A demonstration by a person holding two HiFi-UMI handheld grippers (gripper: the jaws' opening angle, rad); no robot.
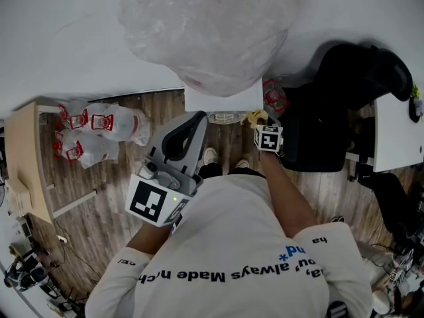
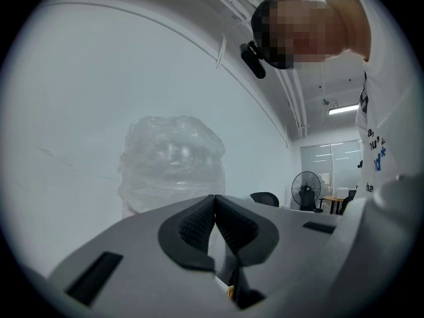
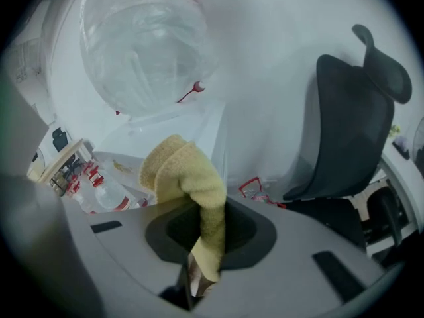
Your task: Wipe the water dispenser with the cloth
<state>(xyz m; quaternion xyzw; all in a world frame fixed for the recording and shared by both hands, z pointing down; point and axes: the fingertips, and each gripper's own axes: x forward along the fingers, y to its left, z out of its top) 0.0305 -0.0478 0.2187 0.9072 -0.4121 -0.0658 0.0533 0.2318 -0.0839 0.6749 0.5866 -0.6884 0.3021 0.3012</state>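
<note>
Right gripper (image 3: 203,234) fingers clenched on yellow cloth (image 3: 189,174), cloth just beside water dispenser (image 1: 225,99) body. Left gripper (image 2: 213,212) fingers pressed together, empty, pointing toward plastic-wrapped bottle (image 2: 172,161) on top.

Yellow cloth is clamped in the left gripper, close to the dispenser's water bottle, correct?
Not quite. The yellow cloth is clamped in the right gripper, as the right gripper view shows. The left gripper is shut on nothing. The cloth is indeed close to the water bottle.
</note>
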